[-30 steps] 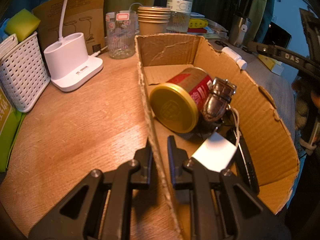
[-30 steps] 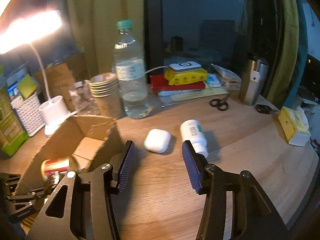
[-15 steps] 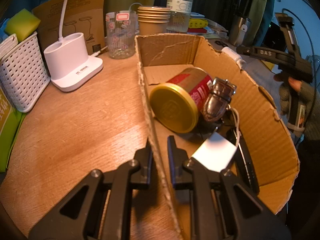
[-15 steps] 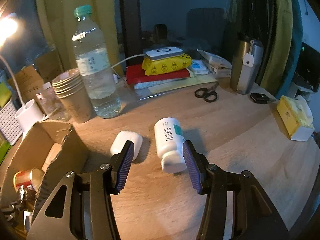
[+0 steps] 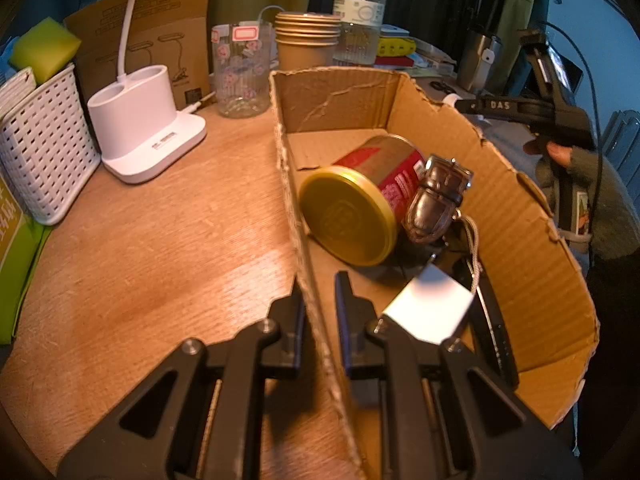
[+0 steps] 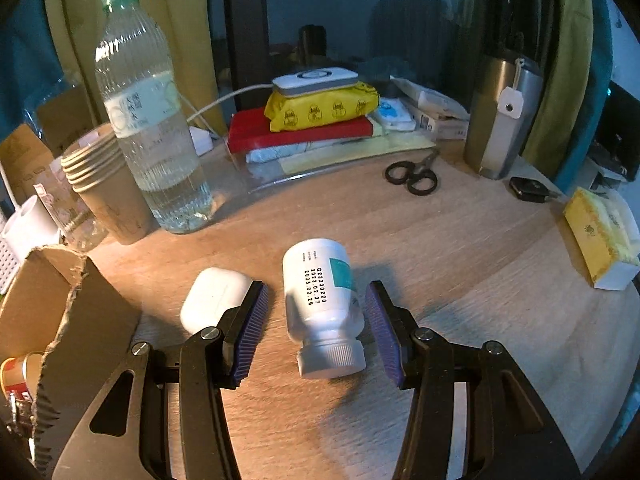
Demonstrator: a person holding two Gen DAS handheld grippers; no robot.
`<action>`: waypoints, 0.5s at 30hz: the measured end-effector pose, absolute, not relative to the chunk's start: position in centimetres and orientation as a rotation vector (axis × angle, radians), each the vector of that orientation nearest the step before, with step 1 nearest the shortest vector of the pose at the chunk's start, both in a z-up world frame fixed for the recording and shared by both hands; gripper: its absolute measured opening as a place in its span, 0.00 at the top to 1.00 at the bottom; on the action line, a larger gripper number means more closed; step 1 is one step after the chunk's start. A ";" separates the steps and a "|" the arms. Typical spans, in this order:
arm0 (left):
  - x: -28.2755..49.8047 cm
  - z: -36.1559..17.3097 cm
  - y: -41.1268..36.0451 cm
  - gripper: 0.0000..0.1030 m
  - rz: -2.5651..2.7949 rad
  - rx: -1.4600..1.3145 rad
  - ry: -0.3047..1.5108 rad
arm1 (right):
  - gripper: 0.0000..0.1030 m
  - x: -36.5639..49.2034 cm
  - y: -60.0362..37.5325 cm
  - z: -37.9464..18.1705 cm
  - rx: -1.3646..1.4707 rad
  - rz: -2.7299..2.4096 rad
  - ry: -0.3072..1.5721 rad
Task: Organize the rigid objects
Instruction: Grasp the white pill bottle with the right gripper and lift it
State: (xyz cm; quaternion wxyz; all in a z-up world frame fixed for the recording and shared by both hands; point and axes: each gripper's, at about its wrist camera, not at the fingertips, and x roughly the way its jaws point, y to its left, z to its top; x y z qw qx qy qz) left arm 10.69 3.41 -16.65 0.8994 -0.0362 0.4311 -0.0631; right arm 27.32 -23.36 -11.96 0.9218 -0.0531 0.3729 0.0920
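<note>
My left gripper [image 5: 318,300] is shut on the near-left wall of a cardboard box [image 5: 532,216], one finger inside and one outside. In the box lie a red can with a gold lid [image 5: 360,204], a glass lantern-like piece [image 5: 436,200], a white cube [image 5: 428,308] and a black device [image 5: 492,324]. My right gripper [image 6: 316,320] is open, its blue pads on either side of a white pill bottle [image 6: 322,304] lying on the table. A white earbud case [image 6: 214,298] lies just left of the left pad. The right gripper also shows in the left wrist view [image 5: 520,106].
A water bottle [image 6: 148,120], stacked paper cups [image 6: 104,188], scissors [image 6: 414,174], a steel tumbler [image 6: 502,116], a key fob [image 6: 528,189] and a yellow tissue pack [image 6: 600,228] stand on the wooden table. A white lamp base [image 5: 144,136] and white basket [image 5: 40,140] sit left of the box.
My right gripper moved forward and down until its open pads straddle the pill bottle. The left gripper has stayed shut on the box wall.
</note>
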 end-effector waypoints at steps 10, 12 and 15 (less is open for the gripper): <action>10.7 -16.7 3.4 0.86 -0.131 -0.075 0.892 | 0.48 28.6 -23.1 -13.3 -0.135 0.180 0.808; 10.7 -16.7 3.4 0.86 -0.131 -0.075 0.892 | 0.54 28.7 -23.0 -13.4 -0.142 0.177 0.814; 10.7 -16.6 3.4 0.86 -0.131 -0.075 0.892 | 0.54 28.7 -22.9 -13.6 -0.154 0.178 0.811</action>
